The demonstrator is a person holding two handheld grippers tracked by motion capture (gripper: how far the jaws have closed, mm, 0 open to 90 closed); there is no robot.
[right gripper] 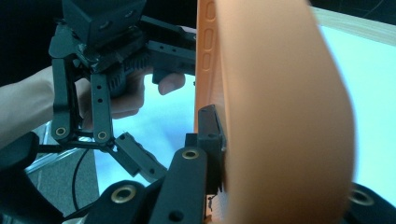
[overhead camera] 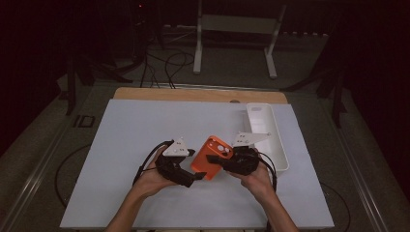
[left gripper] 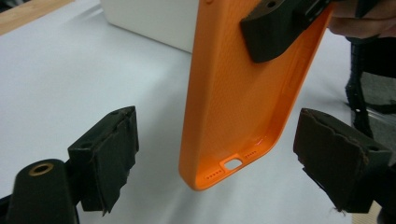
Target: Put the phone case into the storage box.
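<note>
An orange phone case [overhead camera: 211, 157] is held above the white table mat [overhead camera: 135, 135] near the front middle. My right gripper [overhead camera: 218, 161] is shut on the case's edge; one jaw presses its inner face in the right gripper view, where the orange phone case [right gripper: 280, 112] rises close to the camera. My left gripper [overhead camera: 192, 178] stands open just left of the case's lower end. In the left gripper view the case [left gripper: 238, 107] hangs between the two spread fingers [left gripper: 109, 154], its charging-port end lowest, touching neither.
A long white tray [overhead camera: 267, 135] lies at the right side of the mat, right behind my right hand. A wooden strip [overhead camera: 198, 94] runs along the table's far edge. Cables and a white stand sit on the floor beyond.
</note>
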